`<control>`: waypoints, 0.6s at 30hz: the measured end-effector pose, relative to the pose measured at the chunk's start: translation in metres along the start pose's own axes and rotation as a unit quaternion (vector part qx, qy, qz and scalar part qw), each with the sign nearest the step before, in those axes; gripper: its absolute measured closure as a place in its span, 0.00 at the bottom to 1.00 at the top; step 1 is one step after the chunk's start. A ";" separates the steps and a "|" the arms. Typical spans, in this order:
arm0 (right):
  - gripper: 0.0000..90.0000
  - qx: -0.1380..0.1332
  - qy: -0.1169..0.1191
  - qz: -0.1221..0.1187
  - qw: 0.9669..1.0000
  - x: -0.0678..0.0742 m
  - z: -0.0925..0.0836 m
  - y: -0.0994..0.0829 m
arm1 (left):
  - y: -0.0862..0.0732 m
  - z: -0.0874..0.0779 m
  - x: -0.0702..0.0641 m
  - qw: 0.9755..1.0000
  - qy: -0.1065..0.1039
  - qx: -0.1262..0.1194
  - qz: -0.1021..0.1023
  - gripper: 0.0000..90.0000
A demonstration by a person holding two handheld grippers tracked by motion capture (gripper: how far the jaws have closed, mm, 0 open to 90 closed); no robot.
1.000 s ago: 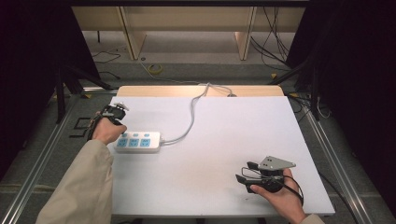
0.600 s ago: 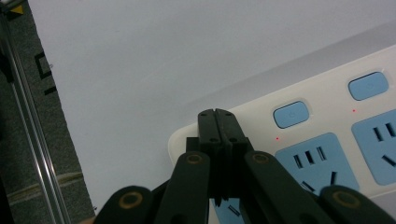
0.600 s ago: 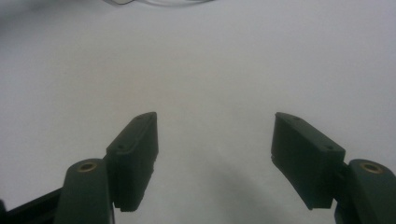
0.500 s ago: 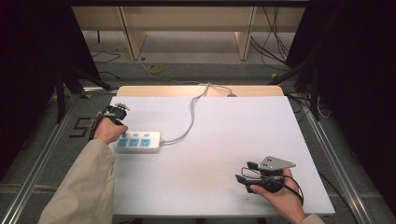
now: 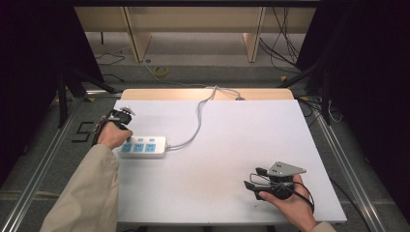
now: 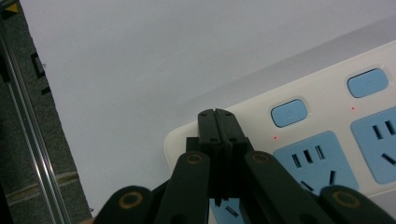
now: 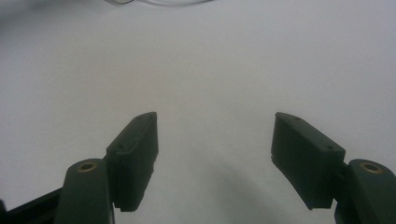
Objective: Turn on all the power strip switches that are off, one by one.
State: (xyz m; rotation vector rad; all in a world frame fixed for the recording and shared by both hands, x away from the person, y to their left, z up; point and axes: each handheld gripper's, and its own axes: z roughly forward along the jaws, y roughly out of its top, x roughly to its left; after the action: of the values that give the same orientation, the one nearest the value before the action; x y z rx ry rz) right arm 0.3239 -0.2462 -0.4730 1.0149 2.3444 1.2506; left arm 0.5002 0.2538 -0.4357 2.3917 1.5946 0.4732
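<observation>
Left gripper view: left hand-held gripper point(image 6: 218, 113) clenched, empty, tips over power strip point(image 6: 299, 140).

A white plastic power strip point(image 5: 143, 146) carries pale blue sockets (and matching blue switches point(image 6: 289, 112)) near the left edge of the white tabletop point(image 5: 227, 145).

I log a white table point(image 5: 227, 145) at frame centre. Power strip point(image 5: 143, 146) with blue sockets, left of centre, its cable point(image 5: 198, 121) running to the upper edge. My left gripper point(image 5: 119, 116) just beside the strip's left end; my right gripper point(image 5: 263, 180) at lower right.
</observation>
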 end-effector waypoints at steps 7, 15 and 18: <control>0.36 0.000 0.000 0.000 1.000 0.000 0.000 0.000 | 0.000 0.001 0.001 1.000 -0.002 0.000 -0.004 1.00; 0.36 -0.002 0.000 0.000 1.000 0.001 0.000 0.000 | 0.001 0.002 -0.001 1.000 0.003 0.006 0.003 1.00; 0.36 -0.001 0.001 0.000 1.000 0.001 0.000 0.000 | 0.001 0.002 -0.002 1.000 0.004 0.007 0.005 1.00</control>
State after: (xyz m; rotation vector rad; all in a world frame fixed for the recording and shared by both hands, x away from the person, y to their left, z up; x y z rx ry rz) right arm 0.3233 -0.2460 -0.4726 1.0125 2.3435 1.2544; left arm 0.5015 0.2516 -0.4376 2.4129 1.5958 0.4760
